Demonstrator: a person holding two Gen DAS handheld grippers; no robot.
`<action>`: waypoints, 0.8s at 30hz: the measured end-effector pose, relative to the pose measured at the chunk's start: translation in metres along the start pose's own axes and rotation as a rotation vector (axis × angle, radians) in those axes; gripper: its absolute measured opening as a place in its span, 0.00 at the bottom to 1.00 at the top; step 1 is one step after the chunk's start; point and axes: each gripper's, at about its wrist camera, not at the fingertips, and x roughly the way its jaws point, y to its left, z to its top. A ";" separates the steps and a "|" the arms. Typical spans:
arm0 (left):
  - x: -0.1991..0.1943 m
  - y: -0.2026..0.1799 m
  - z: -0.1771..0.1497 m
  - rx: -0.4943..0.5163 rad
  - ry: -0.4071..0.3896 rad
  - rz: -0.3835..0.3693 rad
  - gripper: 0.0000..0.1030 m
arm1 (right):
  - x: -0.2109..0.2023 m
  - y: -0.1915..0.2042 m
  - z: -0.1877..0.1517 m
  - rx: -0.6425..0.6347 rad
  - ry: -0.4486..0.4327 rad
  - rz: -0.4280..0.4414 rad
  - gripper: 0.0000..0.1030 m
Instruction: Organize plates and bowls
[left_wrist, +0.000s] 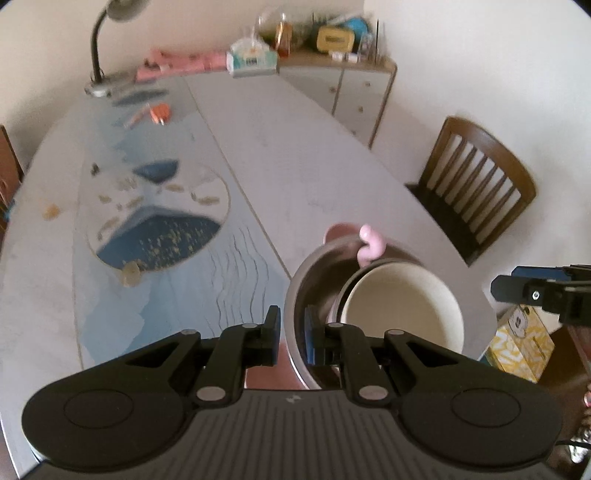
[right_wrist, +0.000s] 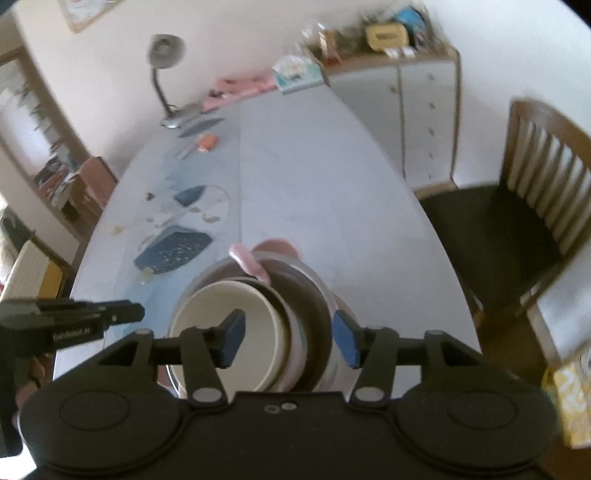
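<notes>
A steel bowl (left_wrist: 308, 273) stands near the table's front edge. A cream bowl (left_wrist: 402, 306) lies tilted inside it, with a pink plate edge and a pink handled piece (left_wrist: 371, 243) beside it. My left gripper (left_wrist: 293, 338) is shut on the steel bowl's near rim, one finger inside and one outside. In the right wrist view the steel bowl (right_wrist: 314, 280) and cream bowl (right_wrist: 229, 317) sit just ahead of my right gripper (right_wrist: 288, 338), which is open, its fingers straddling the stacked dishes without touching that I can tell.
A grey-white table (left_wrist: 295, 155) with a blue patterned mat (left_wrist: 159, 229). A desk lamp (left_wrist: 99, 81), tissue pack (left_wrist: 251, 59) and small items stand at the far end. A cabinet (left_wrist: 351, 88) and wooden chair (left_wrist: 476, 188) are on the right, and a yellow box (left_wrist: 517, 343) below the table edge.
</notes>
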 end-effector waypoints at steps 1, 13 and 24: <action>-0.004 -0.003 -0.002 0.000 -0.017 0.010 0.12 | -0.004 0.002 -0.001 -0.024 -0.016 0.005 0.58; -0.043 -0.051 -0.036 -0.106 -0.103 0.056 0.15 | -0.054 0.001 -0.022 -0.223 -0.168 0.060 0.79; -0.071 -0.085 -0.072 -0.143 -0.176 0.097 0.75 | -0.077 -0.010 -0.042 -0.251 -0.218 0.125 0.93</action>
